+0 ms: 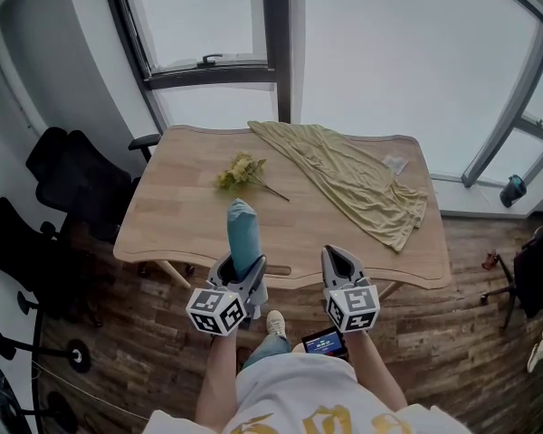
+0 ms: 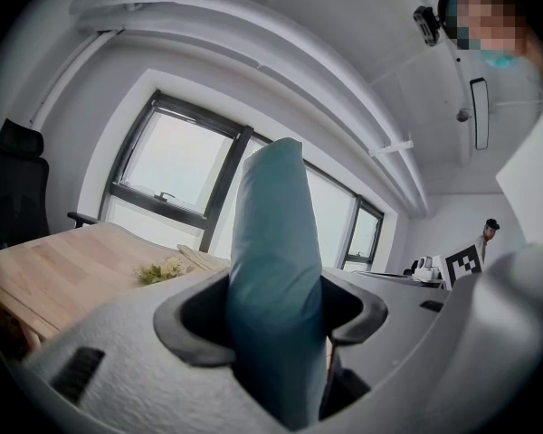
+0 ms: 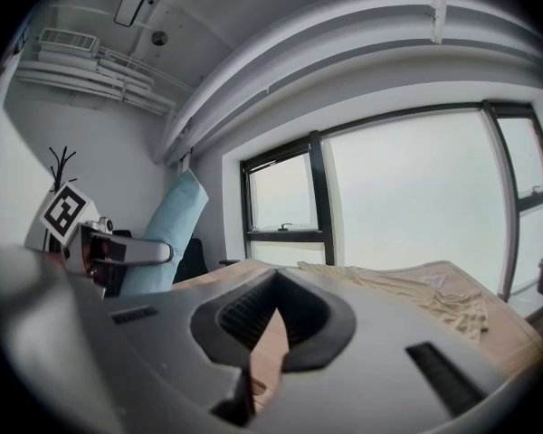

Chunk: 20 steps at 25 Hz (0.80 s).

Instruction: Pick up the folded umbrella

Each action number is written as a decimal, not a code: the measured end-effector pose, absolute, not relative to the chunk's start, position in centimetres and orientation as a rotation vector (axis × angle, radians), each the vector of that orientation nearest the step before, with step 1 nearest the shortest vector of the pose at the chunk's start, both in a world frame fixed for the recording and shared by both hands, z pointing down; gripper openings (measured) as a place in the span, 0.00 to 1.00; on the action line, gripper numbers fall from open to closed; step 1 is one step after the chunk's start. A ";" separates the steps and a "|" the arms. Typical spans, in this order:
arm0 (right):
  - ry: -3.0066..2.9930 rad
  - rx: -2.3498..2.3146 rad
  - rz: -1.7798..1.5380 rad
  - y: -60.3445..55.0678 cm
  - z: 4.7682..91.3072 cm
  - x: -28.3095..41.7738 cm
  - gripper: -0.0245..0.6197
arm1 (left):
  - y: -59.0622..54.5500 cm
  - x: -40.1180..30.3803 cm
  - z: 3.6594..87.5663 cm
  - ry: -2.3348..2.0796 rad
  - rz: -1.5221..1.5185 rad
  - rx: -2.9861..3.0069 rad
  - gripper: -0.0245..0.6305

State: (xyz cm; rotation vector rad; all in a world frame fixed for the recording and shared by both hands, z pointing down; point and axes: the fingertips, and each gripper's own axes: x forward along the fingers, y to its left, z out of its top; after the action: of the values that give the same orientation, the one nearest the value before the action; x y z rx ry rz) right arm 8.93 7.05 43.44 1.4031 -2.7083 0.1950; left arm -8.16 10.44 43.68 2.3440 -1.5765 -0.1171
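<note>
**Head view, looking steeply down.** The left gripper (image 1: 243, 266) has its jaws clamped on the folded umbrella (image 1: 242, 231), a teal bundle. It stands nearly upright between the jaws, over the worktop's (image 1: 181, 229) near edge at about 7 o'clock. The left gripper view confirms the grip: the umbrella (image 2: 273, 242) fills the gap, and the dark pads (image 2: 199, 319) press on both of its sides. The umbrella is held clear of the worktop.

The right gripper (image 1: 341, 260) hangs just beside the left, at about 5 o'clock of the worktop. In its own view the jaws of the right gripper (image 3: 273, 331) meet at the tips, with nothing between them. The umbrella (image 3: 168, 235) shows at 9 o'clock in that view.

**On the worktop.** A sprig of yellow-green flowers (image 1: 241, 171) lies at about 11 o'clock of centre. A pale olive cloth (image 1: 355, 177) is spread from 12 to 3 o'clock. Both lie well apart from the umbrella.

**Surroundings.** A black chair (image 1: 77, 183) stands at the worktop's 9 o'clock side, and a window (image 1: 208, 16) is beyond its far edge.
</note>
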 end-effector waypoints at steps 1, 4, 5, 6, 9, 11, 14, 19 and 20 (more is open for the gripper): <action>-2.707 1.402 0.196 7.0 43.5 9.0 0.05 | 10.4 -8.1 43.8 -1.573 -0.115 2.343 0.46; -2.707 1.393 0.196 7.0 43.6 8.8 0.05 | 10.4 -8.1 44.1 -1.566 -0.110 2.341 0.46; -2.708 1.389 0.195 7.0 43.7 8.7 0.05 | 10.4 -8.1 44.1 -1.566 -0.110 2.341 0.46; -2.710 1.386 0.194 7.0 43.7 8.6 0.05 | 10.4 -8.2 44.1 -1.566 -0.111 2.341 0.46; -2.709 1.382 0.196 6.9 43.7 8.6 0.05 | 10.3 -8.3 44.1 -1.571 -0.113 2.339 0.46; -2.706 1.384 0.197 6.9 43.8 8.6 0.05 | 10.3 -8.5 44.1 -1.573 -0.114 2.336 0.46; -2.705 1.390 0.197 6.8 43.7 8.5 0.05 | 10.3 -8.7 44.2 -1.575 -0.114 2.328 0.46; -2.704 1.393 0.197 6.6 43.8 8.3 0.05 | 10.1 -9.1 44.5 -1.576 -0.115 2.320 0.46; -2.705 1.393 0.197 6.6 43.8 8.3 0.05 | 10.0 -9.1 44.6 -1.576 -0.114 2.320 0.46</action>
State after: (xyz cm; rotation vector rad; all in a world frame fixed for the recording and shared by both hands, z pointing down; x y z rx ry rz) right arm 8.35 6.58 43.81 1.3935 -2.7045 0.1972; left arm -9.13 10.04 44.57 2.3200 -1.5759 -0.1140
